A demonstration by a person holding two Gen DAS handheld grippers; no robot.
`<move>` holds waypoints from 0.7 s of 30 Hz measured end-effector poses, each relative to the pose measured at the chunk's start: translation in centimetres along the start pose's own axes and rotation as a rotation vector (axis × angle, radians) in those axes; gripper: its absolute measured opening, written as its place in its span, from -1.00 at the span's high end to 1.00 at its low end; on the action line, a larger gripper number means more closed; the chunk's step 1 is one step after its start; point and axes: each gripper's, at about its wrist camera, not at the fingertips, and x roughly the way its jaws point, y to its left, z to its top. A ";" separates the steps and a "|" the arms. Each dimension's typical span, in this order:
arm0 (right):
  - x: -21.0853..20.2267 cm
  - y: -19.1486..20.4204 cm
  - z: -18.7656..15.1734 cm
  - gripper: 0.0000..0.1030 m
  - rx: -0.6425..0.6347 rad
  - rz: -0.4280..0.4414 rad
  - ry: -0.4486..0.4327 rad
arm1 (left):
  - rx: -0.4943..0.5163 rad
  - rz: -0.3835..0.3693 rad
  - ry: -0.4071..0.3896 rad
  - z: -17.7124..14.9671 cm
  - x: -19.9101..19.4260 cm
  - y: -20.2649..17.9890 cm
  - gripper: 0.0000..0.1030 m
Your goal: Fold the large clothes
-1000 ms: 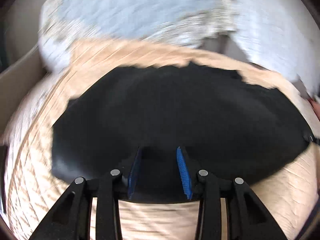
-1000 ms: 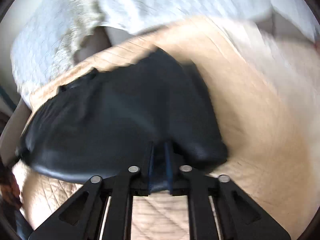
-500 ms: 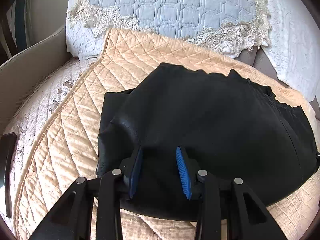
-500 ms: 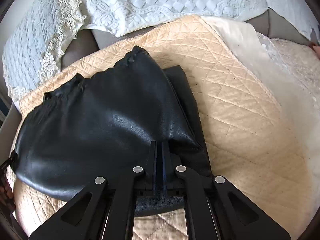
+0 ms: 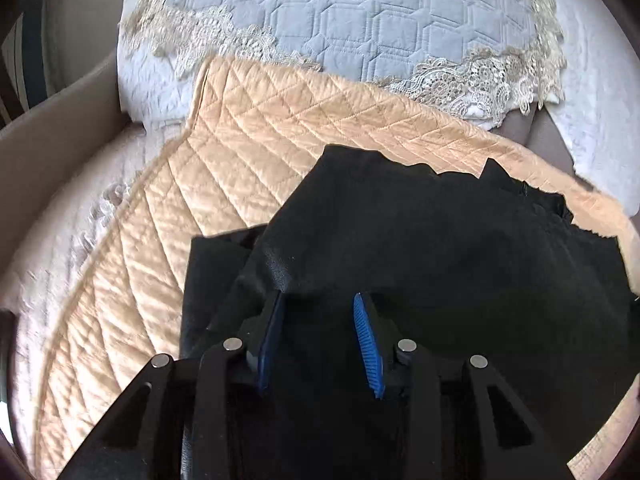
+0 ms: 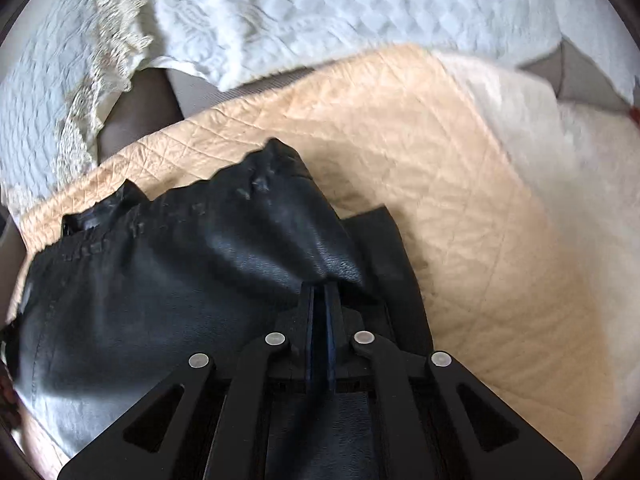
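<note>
right tool (image 6: 319, 304): clenched on black leather garment (image 6: 168, 280)
left tool (image 5: 320, 316): part-open, grip on fabric unclear
garment: lay on peach quilt (image 5: 248, 136)
tip: keep both corners level, lay the fold flat

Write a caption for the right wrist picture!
Shut right tool pinching a shiny black leather garment over a peach quilted mat.

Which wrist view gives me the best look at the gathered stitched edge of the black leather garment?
The right wrist view: the black leather garment catches light there, so its gathered, stitched edge near the peach quilt shows. In the left wrist view the garment is near featureless black, with only its jagged outline.
</note>
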 end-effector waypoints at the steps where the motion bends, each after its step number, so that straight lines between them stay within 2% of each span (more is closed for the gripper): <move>1: -0.3 -0.4 -0.2 0.96 0.012 0.016 -0.009 | -0.004 -0.004 -0.010 -0.2 -0.2 0.1 0.24; 9: 0.0 -0.9 -0.2 0.97 0.044 0.043 0.010 | -0.004 -0.015 0.006 -0.2 0.6 -0.1 0.24; 12: -3.0 0.1 -0.5 0.82 0.037 0.001 0.001 | -0.006 0.022 0.001 0.2 -1.2 -0.3 0.26; 13: -4.4 0.4 -1.2 0.80 0.041 0.031 -0.018 | -0.012 0.012 -0.015 0.0 -2.5 -0.3 0.25; 14: -6.0 0.6 -2.0 0.79 0.043 0.061 -0.040 | -0.017 -0.017 -0.036 -0.6 -3.9 -0.2 0.24; 16: -8.4 0.8 -4.3 0.76 0.025 0.055 -0.068 | -0.005 -0.039 -0.066 -2.5 -6.1 0.9 0.23; 18: -8.2 -0.3 -6.3 0.76 0.035 0.017 -0.008 | 0.011 -0.021 -0.054 -4.5 -6.4 1.8 0.23; 19: -7.8 -1.1 -7.1 0.82 0.050 0.035 0.017 | 0.014 -0.019 -0.035 -5.4 -6.0 2.3 0.23; 21: -8.3 -1.7 -7.1 0.85 0.075 0.054 0.010 | 0.004 -0.026 -0.026 -5.9 -5.8 2.6 0.23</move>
